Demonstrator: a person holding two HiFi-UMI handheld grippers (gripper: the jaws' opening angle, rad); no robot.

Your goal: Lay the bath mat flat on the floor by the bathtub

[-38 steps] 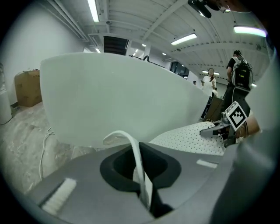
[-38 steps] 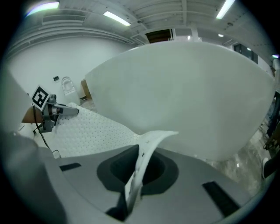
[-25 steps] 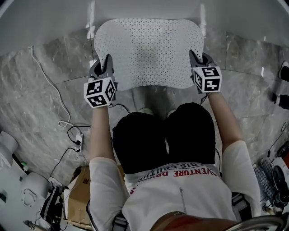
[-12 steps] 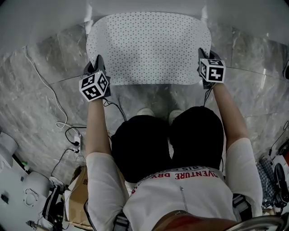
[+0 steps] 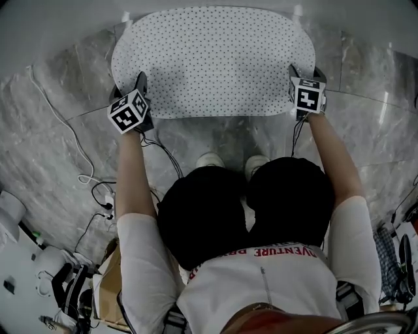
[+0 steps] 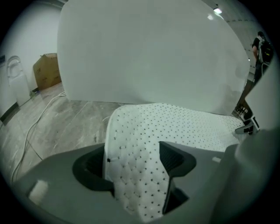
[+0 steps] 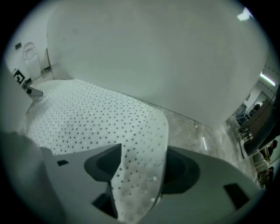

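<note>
To me the bath mat [image 5: 212,62] looks like soft, matt white rubbery plastic, quilted in diamonds and pricked with tiny holes. The floor [image 5: 52,150] under me is grey veined stone, smooth and faintly glossy. The bathtub [image 6: 148,52] wall is smooth white.

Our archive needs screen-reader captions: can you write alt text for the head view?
A white dotted bath mat lies spread on the marble floor beside the bathtub. A person holds the left tool and right tool at its near corners, both tools' jaws opening with the mat's corners between them.
</note>
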